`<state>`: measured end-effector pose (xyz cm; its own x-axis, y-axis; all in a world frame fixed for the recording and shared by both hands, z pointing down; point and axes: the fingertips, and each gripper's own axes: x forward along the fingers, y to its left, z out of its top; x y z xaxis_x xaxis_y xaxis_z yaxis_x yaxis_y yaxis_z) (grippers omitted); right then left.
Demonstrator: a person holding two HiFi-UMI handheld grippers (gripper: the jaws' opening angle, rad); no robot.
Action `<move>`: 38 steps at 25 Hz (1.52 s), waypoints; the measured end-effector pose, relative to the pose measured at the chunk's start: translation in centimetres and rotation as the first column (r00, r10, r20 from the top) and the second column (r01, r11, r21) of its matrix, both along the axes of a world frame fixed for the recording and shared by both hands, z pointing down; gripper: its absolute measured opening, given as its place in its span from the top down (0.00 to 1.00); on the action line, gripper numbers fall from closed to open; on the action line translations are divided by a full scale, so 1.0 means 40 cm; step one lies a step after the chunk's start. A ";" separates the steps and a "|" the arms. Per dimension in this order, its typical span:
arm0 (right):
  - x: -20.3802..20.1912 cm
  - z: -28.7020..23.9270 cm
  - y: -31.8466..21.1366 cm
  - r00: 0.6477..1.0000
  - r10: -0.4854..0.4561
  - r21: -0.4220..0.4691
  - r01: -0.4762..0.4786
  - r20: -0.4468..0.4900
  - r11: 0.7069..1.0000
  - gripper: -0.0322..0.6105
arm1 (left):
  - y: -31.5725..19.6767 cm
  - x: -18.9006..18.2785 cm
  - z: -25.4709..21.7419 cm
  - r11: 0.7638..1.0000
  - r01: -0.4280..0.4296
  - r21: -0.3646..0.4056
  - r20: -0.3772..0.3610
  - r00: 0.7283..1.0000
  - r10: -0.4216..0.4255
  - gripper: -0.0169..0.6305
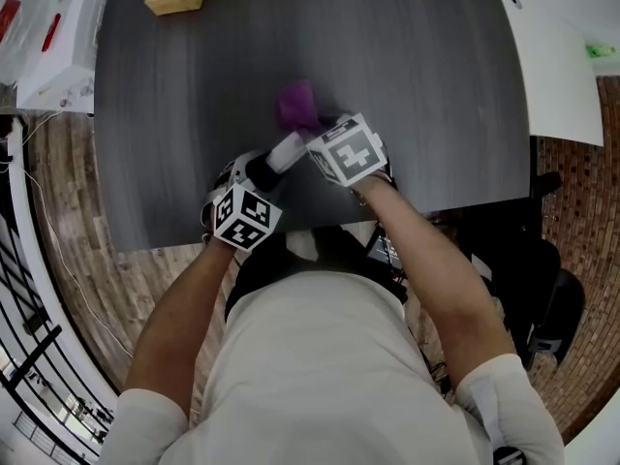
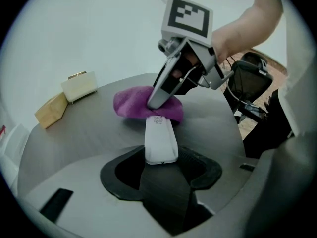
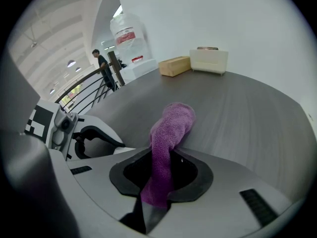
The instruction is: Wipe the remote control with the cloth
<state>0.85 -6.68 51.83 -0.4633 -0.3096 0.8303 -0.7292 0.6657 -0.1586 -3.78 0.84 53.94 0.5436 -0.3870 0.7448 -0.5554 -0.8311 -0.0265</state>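
**Purple Cloth Met White Remote on Grey Table**

A slim white plastic remote control (image 2: 161, 140), rounded at its near end and carrying a small printed patch toward the far one, stretched away from the left gripper (image 2: 161, 175) over a dark grey, wood-grained table (image 1: 407, 85). Its far end was tucked under a crumpled purple cloth (image 2: 130, 104) with a nubby, towel-like pile. The left gripper's black jaws stood apart around the remote's near end. A dark gap showed on one side, so the tool was released rather than clamped on it. Whether that end rested on the tabletop could not be told.

The right gripper (image 3: 157, 185) was clenched on the cloth. A twisted rope of fabric ran out from between its closed jaws to a soft, bunched head lying on the table. In the left gripper view, the right gripper's grey tip pressed down into the cloth just at the remote's far end.

From the head view, both grippers angled forward and down near the middle of the table's near edge. Their checkered marker cubes faced up and their tips converged on the remote. The person's bare forearms (image 1: 436, 260) reached out of white short sleeves (image 1: 504, 395), the right one extended farther ahead than the left. At the table's far edge, a tan block (image 2: 51, 110) sat just beside a cream rectangular box (image 2: 79, 86), both well apart from the work.
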 end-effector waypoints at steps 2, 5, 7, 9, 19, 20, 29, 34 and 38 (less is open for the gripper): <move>0.002 -0.011 -0.009 1.000 -0.001 -0.006 0.001 0.013 1.000 0.81 | -0.007 -0.001 0.001 1.000 -0.001 -0.012 -0.006 1.000 0.001 0.65; 0.018 -0.043 -0.014 0.999 0.030 0.005 -0.030 0.043 1.000 0.81 | -0.004 0.004 0.003 0.999 -0.006 -0.035 -0.020 1.000 0.005 0.65; 0.015 -0.069 -0.005 0.997 0.041 0.006 -0.041 0.071 0.999 0.81 | -0.003 0.005 0.005 0.999 -0.009 -0.041 -0.027 1.000 0.008 0.65; -0.020 -0.088 0.027 0.995 0.003 0.000 -0.003 0.100 1.000 0.81 | -0.004 0.002 0.006 0.999 -0.007 -0.042 -0.029 1.000 0.006 0.65; -0.126 -0.002 0.181 0.982 -0.170 -0.051 0.175 0.083 0.983 0.81 | 0.000 0.006 0.009 0.999 0.004 -0.046 -0.051 0.999 -0.006 0.65; -0.114 0.001 0.178 0.983 -0.168 -0.049 0.172 0.071 0.984 0.81 | 0.001 0.007 0.010 0.999 0.006 -0.048 -0.055 0.998 -0.009 0.65; -0.045 0.003 0.151 0.977 -0.208 0.045 0.210 -0.048 0.977 0.81 | 0.002 0.005 0.012 0.996 0.003 -0.090 -0.091 0.996 -0.011 0.65; 0.011 0.002 0.115 0.988 -0.142 0.072 0.147 -0.065 0.986 0.81 | 0.001 0.006 0.010 0.993 -0.002 -0.115 -0.110 0.994 -0.010 0.65; 0.079 0.005 0.069 0.994 -0.053 0.066 0.059 -0.092 0.996 0.81 | 0.000 0.002 0.009 0.991 -0.007 -0.135 -0.123 0.992 -0.010 0.65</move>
